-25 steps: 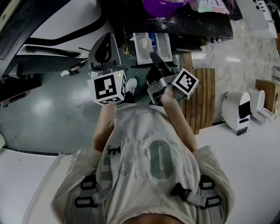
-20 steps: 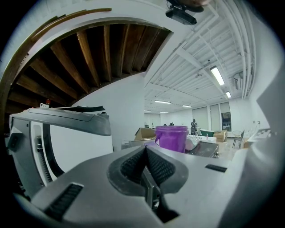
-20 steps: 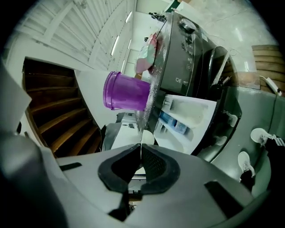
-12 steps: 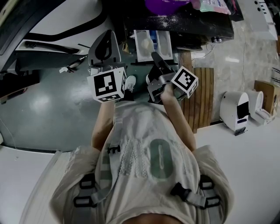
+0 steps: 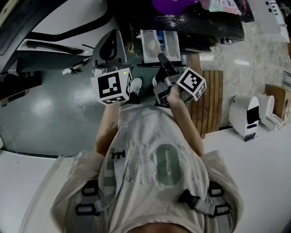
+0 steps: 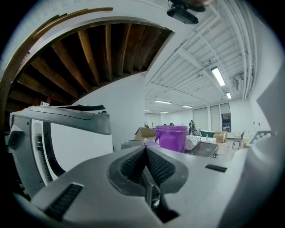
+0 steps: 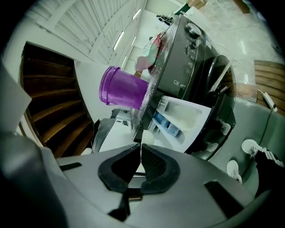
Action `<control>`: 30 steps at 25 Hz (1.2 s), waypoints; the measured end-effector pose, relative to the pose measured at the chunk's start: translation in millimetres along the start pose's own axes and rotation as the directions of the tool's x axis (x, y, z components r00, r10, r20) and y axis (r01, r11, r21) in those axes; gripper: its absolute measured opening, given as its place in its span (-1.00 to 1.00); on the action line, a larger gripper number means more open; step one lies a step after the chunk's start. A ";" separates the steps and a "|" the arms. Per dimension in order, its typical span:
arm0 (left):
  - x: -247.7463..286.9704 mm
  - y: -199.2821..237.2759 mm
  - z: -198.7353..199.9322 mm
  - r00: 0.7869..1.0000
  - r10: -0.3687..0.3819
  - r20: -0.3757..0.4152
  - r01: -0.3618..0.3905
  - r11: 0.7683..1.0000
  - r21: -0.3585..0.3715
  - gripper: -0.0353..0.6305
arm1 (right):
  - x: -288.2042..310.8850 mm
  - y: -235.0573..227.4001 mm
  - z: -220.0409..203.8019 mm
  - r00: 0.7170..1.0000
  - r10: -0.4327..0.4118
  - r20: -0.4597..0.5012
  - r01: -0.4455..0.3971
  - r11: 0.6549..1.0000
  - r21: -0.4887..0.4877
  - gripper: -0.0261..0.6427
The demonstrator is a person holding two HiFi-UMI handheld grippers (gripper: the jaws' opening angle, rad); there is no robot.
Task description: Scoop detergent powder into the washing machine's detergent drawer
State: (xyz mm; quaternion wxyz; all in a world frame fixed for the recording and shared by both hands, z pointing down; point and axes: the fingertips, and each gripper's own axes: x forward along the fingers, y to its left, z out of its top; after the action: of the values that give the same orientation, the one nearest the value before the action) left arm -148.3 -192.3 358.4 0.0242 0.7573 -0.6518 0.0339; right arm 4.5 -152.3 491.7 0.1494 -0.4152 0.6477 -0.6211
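Observation:
The white detergent drawer [image 5: 169,45] [image 7: 191,113] stands pulled out of the dark washing machine [image 5: 204,25] [image 7: 187,49]. A heap of pale powder [image 5: 152,45] lies in its left compartment. My right gripper [image 5: 160,57] [image 7: 139,144] points at the drawer's front, a short way off. Its jaws are closed on what looks like a thin white scoop handle, with a pale round part [image 7: 145,139] just past the tips. My left gripper [image 5: 111,35] [image 6: 145,149] is raised to the left, shut and empty. A purple cup [image 5: 173,4] [image 7: 122,91] [image 6: 171,137] stands on the machine's top.
Spilled powder dusts the machine's top, where a pink-and-green packet [image 5: 218,5] lies. A wooden slat mat [image 5: 211,100] lies on the floor to the right, with a white appliance [image 5: 248,113] beyond it. The person's torso fills the lower head view.
Only the head view has shifted slightly. Both grippers keep their places relative to the drawer, and their jaws stay as they were.

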 end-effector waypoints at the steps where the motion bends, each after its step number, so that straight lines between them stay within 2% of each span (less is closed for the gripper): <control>1: -0.4 -0.2 -0.5 1.000 -0.002 -0.001 0.002 1.000 -0.001 -0.83 | 0.0 -0.3 -0.2 1.000 -0.010 -0.001 0.010 1.000 -0.027 -0.89; 4: -2.0 -0.7 -2.3 1.000 -0.003 -0.005 0.003 1.000 -0.002 -0.83 | -0.7 -1.7 -0.3 0.999 -0.047 -0.006 0.046 0.989 -0.141 -0.89; 7: -3.3 -0.6 -4.2 1.000 -0.002 -0.010 0.002 1.000 -0.004 -0.83 | -1.4 -3.2 0.1 0.996 -0.092 -0.011 0.085 0.958 -0.273 -0.89; 11: -5.1 0.2 -6.1 1.000 -0.001 -0.015 0.001 1.000 -0.005 -0.83 | -3.0 -0.4 0.6 0.989 -0.145 -0.005 0.126 0.874 -0.469 -0.89; 15: -6.8 -1.0 -7.0 1.000 0.001 -0.016 -0.001 1.000 0.000 -0.83 | -2.6 4.1 -0.7 0.985 -0.174 -0.002 0.138 0.787 -0.601 -0.89; 19: -7.0 -1.5 -7.5 1.000 0.003 -0.016 -0.003 1.000 -0.003 -0.83 | -2.1 7.6 -2.9 0.977 -0.211 0.003 0.148 0.675 -0.723 -0.89; 22: -7.5 -0.5 -7.7 1.000 0.007 -0.015 -0.008 1.000 -0.005 -0.83 | -0.7 10.3 -3.9 0.972 -0.236 0.014 0.152 0.576 -0.803 -0.89; 30: -7.7 2.7 -8.3 1.000 0.019 -0.015 -0.019 1.000 -0.010 -0.83 | 6.4 16.7 -8.7 0.955 -0.290 0.058 0.137 0.262 -0.955 -0.89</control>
State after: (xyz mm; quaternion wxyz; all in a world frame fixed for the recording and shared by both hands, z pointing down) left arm -152.3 -184.5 366.1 0.0325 0.7507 -0.6588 0.0363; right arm -11.5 -152.9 479.9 -0.2530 -0.4645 0.8344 -0.1551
